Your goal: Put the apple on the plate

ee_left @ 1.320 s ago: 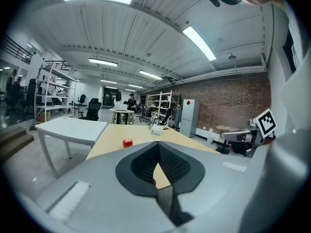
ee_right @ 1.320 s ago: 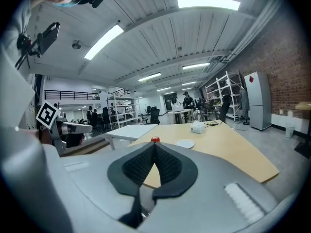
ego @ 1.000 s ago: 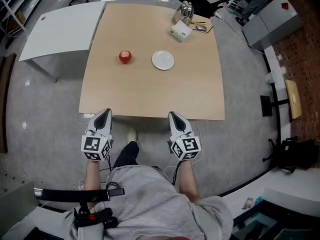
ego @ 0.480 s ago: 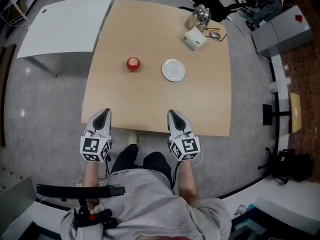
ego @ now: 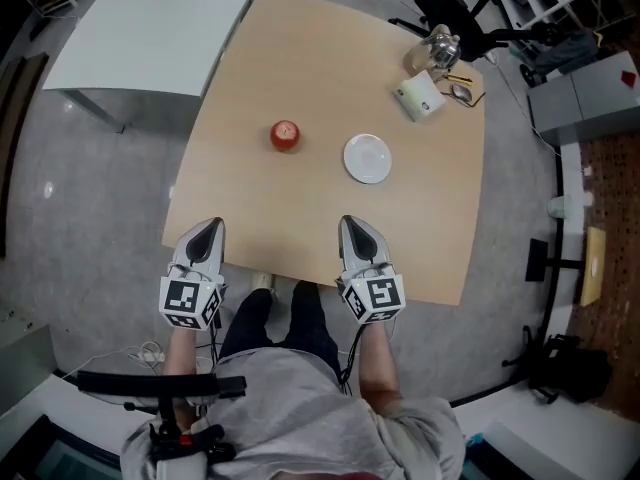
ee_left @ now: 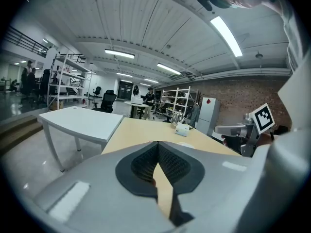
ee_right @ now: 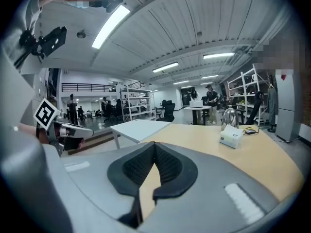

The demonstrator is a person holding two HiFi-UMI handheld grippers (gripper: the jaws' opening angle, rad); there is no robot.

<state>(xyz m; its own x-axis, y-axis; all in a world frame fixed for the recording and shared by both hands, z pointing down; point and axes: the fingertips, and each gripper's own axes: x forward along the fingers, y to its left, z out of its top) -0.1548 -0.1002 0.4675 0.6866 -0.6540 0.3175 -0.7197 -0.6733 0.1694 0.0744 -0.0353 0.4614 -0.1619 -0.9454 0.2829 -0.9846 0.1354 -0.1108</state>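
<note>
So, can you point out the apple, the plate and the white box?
apple [ego: 285,135], head view, middle of its red top.
plate [ego: 368,158], head view, centre of the white dish.
white box [ego: 418,96], head view, middle of its top face.

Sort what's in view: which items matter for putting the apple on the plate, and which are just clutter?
Job:
- apple
- plate, empty, beside the apple and not touching it
- wooden table that both sit on

Lying about:
- white box at the table's far corner
- metal kettle behind it
- white side table
</note>
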